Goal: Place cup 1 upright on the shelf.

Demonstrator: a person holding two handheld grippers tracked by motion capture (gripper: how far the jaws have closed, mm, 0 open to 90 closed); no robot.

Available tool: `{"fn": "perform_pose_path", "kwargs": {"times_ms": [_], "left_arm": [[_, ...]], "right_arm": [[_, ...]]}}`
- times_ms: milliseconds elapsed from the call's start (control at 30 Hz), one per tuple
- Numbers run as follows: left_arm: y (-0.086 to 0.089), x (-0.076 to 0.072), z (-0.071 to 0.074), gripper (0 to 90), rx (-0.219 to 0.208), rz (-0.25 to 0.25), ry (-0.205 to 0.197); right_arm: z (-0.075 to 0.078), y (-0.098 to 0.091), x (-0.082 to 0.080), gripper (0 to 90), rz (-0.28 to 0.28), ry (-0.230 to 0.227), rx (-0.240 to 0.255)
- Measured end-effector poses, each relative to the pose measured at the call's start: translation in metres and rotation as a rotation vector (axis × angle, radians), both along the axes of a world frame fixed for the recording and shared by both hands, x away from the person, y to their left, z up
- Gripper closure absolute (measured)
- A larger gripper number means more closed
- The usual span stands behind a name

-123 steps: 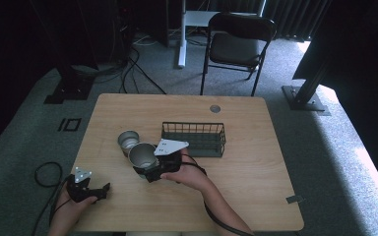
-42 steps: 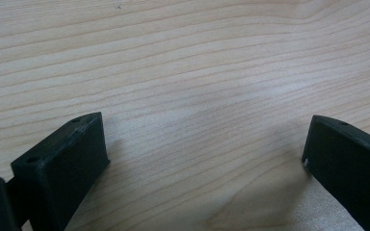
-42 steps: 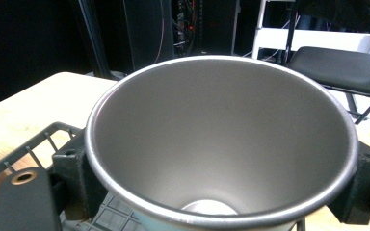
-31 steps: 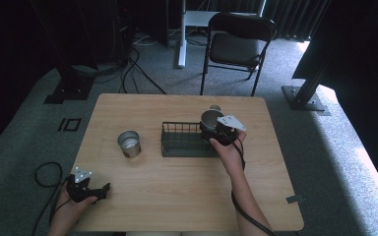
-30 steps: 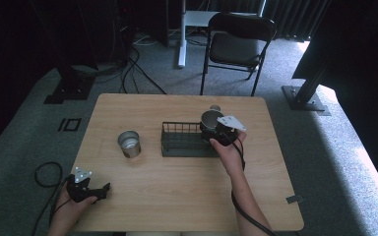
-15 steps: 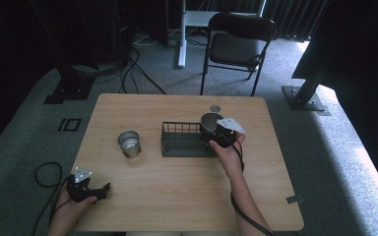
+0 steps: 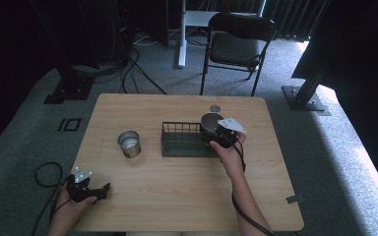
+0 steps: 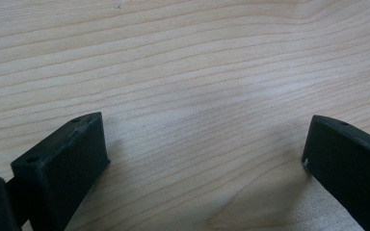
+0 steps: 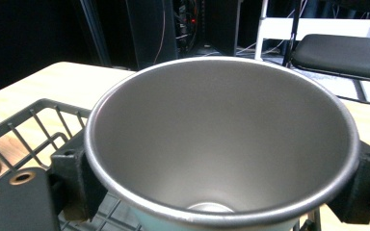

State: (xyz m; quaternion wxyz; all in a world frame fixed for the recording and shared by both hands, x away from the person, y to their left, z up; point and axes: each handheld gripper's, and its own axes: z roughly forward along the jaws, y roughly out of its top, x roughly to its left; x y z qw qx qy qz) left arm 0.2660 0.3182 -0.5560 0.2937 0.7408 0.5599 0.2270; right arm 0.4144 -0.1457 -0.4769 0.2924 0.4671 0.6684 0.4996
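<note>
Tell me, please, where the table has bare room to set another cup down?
The table lies bare along its near half, between the left gripper and the right forearm, and left of the cup. It is crowded where the right gripper holds a cup over the basket.

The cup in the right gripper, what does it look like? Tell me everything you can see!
The cup is shiny grey metal, round, wide at its rolled rim and narrower at its flat bottom. It looks empty inside. It stands about upright, mouth up. The right gripper has its two black jaws pressed on opposite sides of it, just under the rim. In the high view the cup sits at the right end of the black wire basket; whether it touches the basket cannot be told.
</note>
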Motion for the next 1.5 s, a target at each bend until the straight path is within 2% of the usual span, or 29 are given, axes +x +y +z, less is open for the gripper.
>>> {"fn": "perform_pose_path", "kwargs": {"times_ms": [100,367,700,967,1167,1500], "left_arm": [[0.0,0.0,0.0,2.4,0.0,0.0,0.0],[0.0,0.0,0.0,2.5,0.0,0.0,0.0],[0.0,0.0,0.0,2.5,0.0,0.0,0.0],[0.0,0.0,0.0,2.5,0.0,0.0,0.0],[0.0,0.0,0.0,2.4,0.0,0.0,0.0],[0.0,0.0,0.0,2.5,0.0,0.0,0.0]], "right_arm": [[-0.001,0.0,-0.001,11.9,0.021,-0.008,-0.006],[0.0,0.0,-0.007,11.2,0.021,0.0,-0.032],[-0.002,-0.006,-0.017,11.2,0.051,-0.003,-0.054],[-0.001,-0.01,-0.023,11.2,0.07,-0.002,-0.051],[0.002,-0.017,-0.029,11.2,0.089,-0.019,-0.045],[-0.001,-0.027,-0.039,11.2,0.121,-0.012,-0.041]]}}
